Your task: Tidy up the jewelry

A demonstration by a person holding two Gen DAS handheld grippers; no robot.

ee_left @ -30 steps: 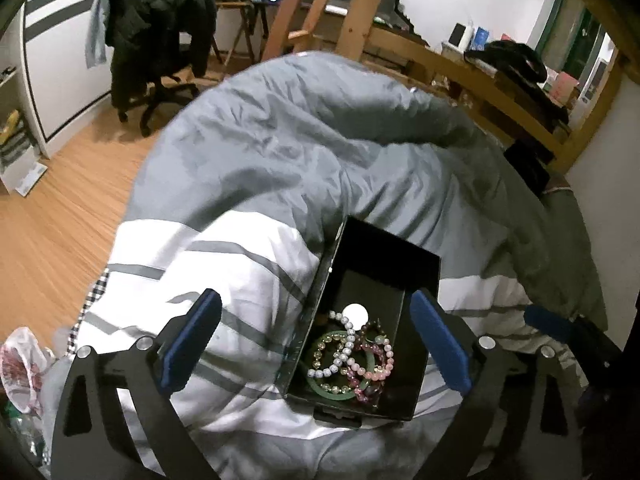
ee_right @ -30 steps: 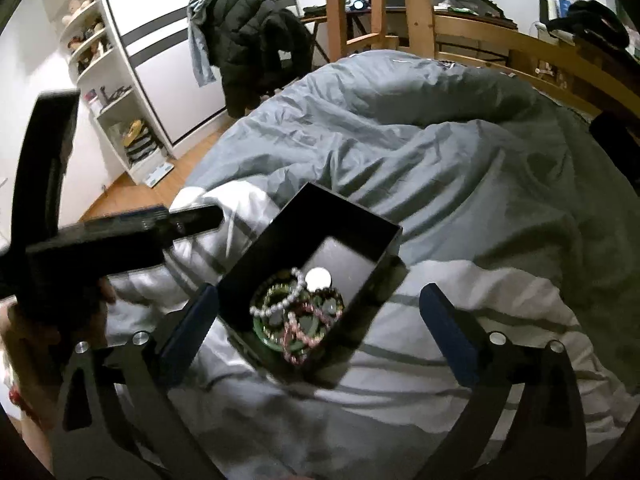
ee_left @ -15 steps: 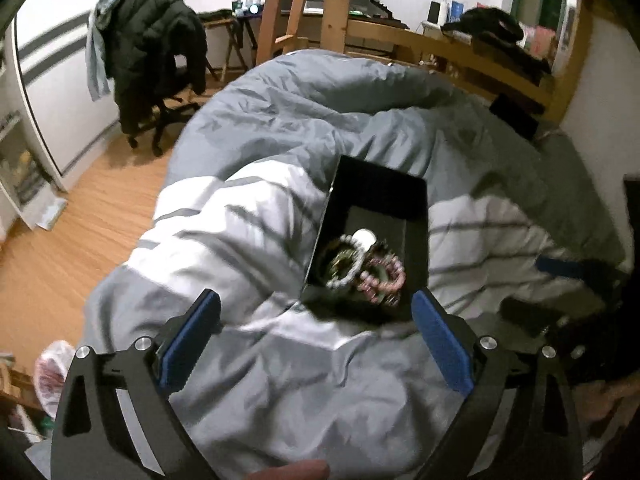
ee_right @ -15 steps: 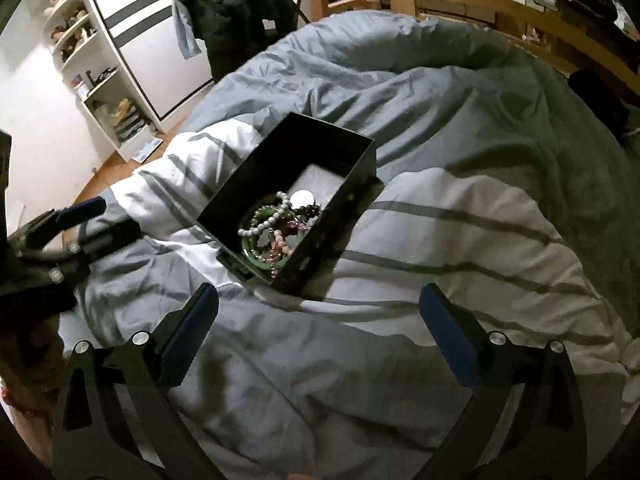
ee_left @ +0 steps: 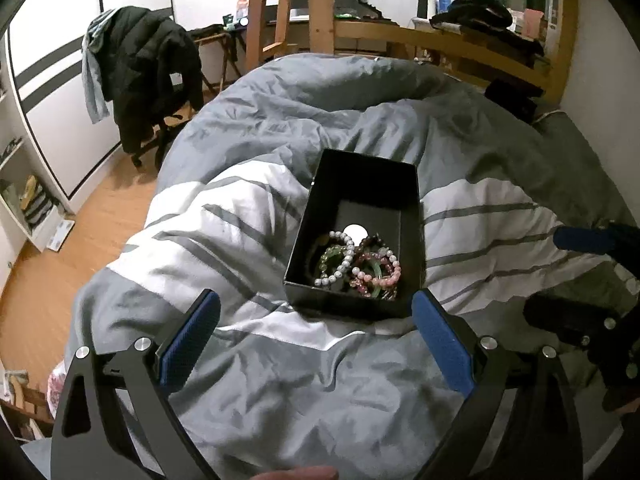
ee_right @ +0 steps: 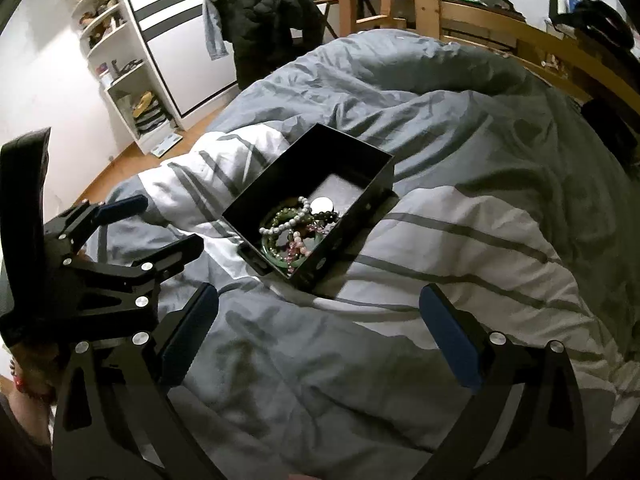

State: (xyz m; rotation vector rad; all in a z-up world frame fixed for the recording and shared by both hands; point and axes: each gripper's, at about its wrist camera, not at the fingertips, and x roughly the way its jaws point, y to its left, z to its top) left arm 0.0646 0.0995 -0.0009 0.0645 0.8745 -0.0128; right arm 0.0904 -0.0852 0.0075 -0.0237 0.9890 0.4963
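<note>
An open black box point(ee_left: 362, 176) sits on the grey and white striped duvet point(ee_left: 224, 240). Several bead bracelets point(ee_left: 352, 266), white, green and pink, lie piled in its near end. The box also shows in the right wrist view point(ee_right: 304, 160), with the bracelets point(ee_right: 294, 232) inside. My left gripper point(ee_left: 316, 334) is open and empty, held back from the box's near edge. My right gripper point(ee_right: 318, 320) is open and empty, also short of the box. The left gripper also shows in the right wrist view point(ee_right: 120, 236) at the left.
A chair with a dark jacket point(ee_left: 148, 68) stands on the wooden floor at the left. White shelves point(ee_right: 120, 64) line the left wall. A wooden bed frame and ladder point(ee_left: 312, 4) stand behind the duvet.
Both grippers have drawn back and up from the box, which now lies farther ahead. The box and bracelets have stayed in place.
</note>
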